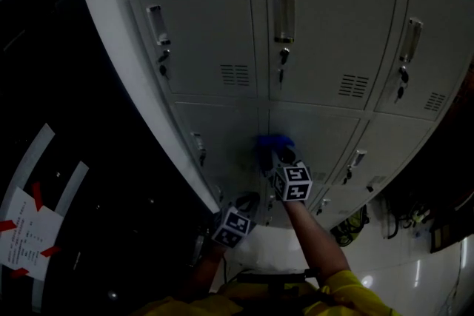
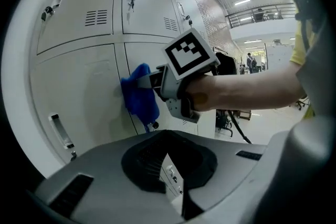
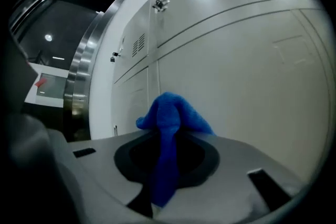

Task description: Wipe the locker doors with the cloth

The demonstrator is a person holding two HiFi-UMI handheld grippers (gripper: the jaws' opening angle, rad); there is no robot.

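Grey locker doors (image 1: 318,133) fill the head view. A blue cloth (image 1: 272,141) is pressed on the middle lower door, with my right gripper (image 1: 276,154) shut on it. In the right gripper view the cloth (image 3: 171,113) bunches at the jaws, close to the door (image 3: 252,86), and a strip hangs down between them. The left gripper view shows the cloth (image 2: 140,97) against the door (image 2: 79,86) with the right gripper (image 2: 156,79) behind it. My left gripper (image 1: 244,205) hangs lower left near the bottom lockers, apart from the cloth, its jaws together and holding nothing.
Each door carries a metal handle (image 1: 284,16), a key in a lock (image 1: 283,55) and a vent (image 1: 353,85). A white sheet with red tape (image 1: 26,229) lies on the dark floor at the left. Yellow cables (image 1: 352,226) lie right of the lockers. A steel column (image 3: 86,71) stands beside them.
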